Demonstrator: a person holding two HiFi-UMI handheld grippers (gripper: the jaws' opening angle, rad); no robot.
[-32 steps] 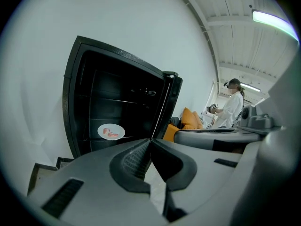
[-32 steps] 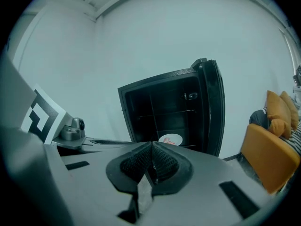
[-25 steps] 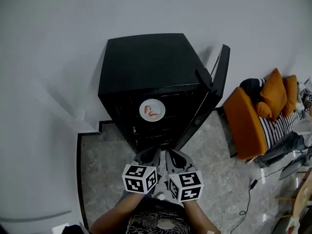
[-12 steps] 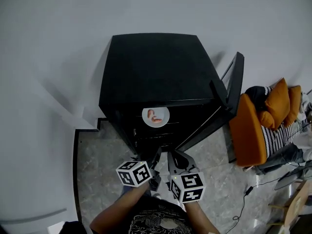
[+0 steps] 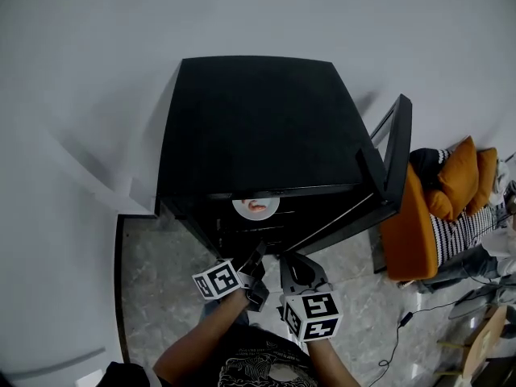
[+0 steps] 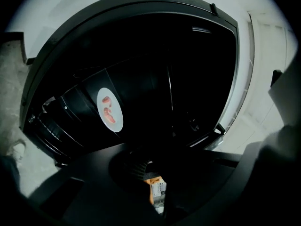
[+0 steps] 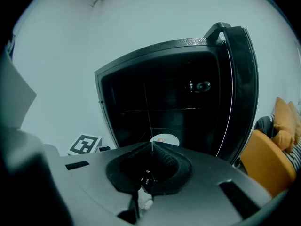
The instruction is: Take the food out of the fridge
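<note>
Head view: the fridge [image 5: 250, 127] looms larger than a second ago, and its top edge now hides part of the plate [image 5: 256, 208] of food on a shelf inside. The door [image 5: 395, 160] stands open. The left claw [image 5: 256, 258] and right claw [image 5: 292, 266] are short of the shelves.

Left gripper view: the left claw is clenched and empty, with the plate ahead.

Right gripper view: the right claw is clenched on nothing, and the plate shows beyond its tips.

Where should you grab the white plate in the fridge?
Grip the plate by its near rim, coming straight in through the open front of the fridge, with one jaw above the rim and one below. The plate lies flat and thin, the food sits in its middle, and the near edge is probably the easiest part to reach.
</note>
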